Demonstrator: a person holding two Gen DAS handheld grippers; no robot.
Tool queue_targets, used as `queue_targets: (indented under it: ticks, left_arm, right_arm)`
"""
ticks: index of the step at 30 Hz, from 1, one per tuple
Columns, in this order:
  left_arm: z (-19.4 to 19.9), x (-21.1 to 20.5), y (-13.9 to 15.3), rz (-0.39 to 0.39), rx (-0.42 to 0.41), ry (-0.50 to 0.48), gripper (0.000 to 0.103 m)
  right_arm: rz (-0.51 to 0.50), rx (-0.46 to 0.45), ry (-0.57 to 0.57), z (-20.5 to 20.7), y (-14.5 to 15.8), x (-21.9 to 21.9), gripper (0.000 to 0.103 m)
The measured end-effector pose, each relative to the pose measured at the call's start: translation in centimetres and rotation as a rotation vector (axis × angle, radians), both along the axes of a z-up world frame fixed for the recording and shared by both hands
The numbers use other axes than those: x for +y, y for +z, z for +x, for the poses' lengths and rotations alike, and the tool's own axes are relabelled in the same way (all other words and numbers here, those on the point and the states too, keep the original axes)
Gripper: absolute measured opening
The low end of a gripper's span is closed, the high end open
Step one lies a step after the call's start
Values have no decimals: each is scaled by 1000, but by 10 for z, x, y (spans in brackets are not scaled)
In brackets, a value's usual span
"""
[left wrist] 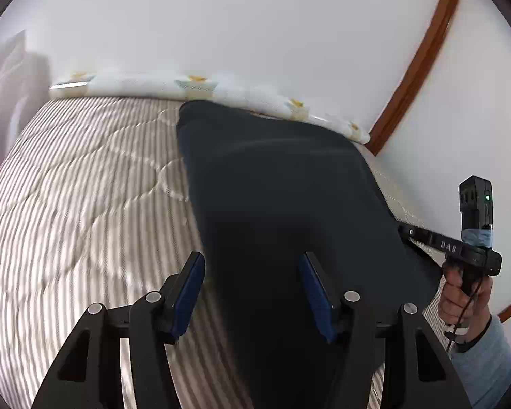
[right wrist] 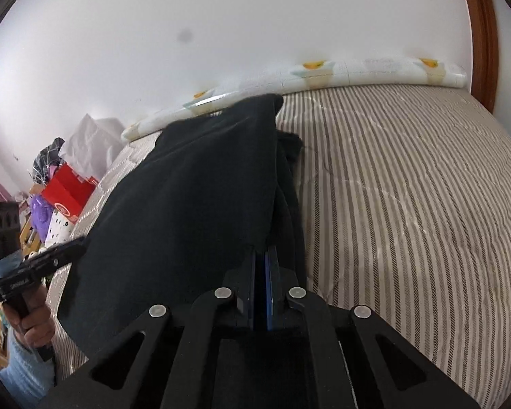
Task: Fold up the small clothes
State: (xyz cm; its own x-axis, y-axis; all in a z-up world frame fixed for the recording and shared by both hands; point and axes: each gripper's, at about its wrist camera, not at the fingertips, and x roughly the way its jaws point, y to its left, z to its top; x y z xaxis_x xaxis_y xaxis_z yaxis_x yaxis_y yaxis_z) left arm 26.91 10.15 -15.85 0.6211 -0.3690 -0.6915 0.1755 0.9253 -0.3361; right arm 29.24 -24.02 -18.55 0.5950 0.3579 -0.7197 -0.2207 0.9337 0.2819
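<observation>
Right wrist view: the right tool [right wrist: 263, 266] is seen with its blue pads pressed together on the near edge of a dark navy, soft fabric garment [right wrist: 194, 184]. That edge is pinched so the cloth can be carried as one sheet rather than dragged. From the grip the garment stretches away toward the far side of the bed covered in a beige and white striped quilt [right wrist: 408, 187]; a second layer of the same cloth is visible under its right edge, which suggests a fold already in hand.

In the left wrist view the left tool [left wrist: 252, 293] is held spread, its blue pads standing apart on either side of the near part of the garment [left wrist: 276, 187]. No pinching is seen there; whether the pads touch the fabric cannot be told because of blur. It is probably kept open to take the opposite edge.

A white printed bolster [left wrist: 194, 85] lies along the far edge of the bed, against the wall and clear of the work.
</observation>
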Motion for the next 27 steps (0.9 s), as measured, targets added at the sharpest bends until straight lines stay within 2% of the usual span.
queue_targets:
  ticks: [3, 5, 7, 11, 13, 15, 18, 20, 21, 24, 27]
  left_arm:
    - [-15, -2, 7, 63, 25, 16, 56]
    - [-27, -3, 12, 122, 28, 33, 56]
    - [-35, -4, 17, 144, 37, 21, 55]
    - [-42, -5, 25, 143, 7, 30, 55]
    - [-41, -8, 24, 143, 20, 29, 55]
    - [-39, -11, 25, 152, 14, 51, 55]
    - [-37, -14, 27, 117, 6, 55, 55]
    - [-35, -17, 25, 116, 8, 58, 55]
    - [-35, -19, 24, 119, 12, 59, 55]
    - [-35, -25, 20, 125, 27, 55, 55]
    - [-41, -30, 18, 151, 33, 53, 55]
  right_arm:
    - [12, -57, -17, -12, 16, -5, 4]
    - [17, -61, -25, -14, 22, -9, 4]
    - [4, -58, -42, -17, 25, -11, 3]
    - [-20, -73, -66, -28, 24, -9, 3]
    - [-58, -87, -92, -36, 25, -3, 3]
    - [-124, -120, -121, -49, 29, 3, 6]
    - [-137, -184, -126, -76, 33, 10, 7]
    - [-152, -210, -110, -92, 31, 16, 16]
    - [-180, -214, -97, -97, 27, 21, 20]
    - [-269, -194, -79, -102, 10, 31, 20]
    - [-295, -170, -114, -106, 3, 24, 20]
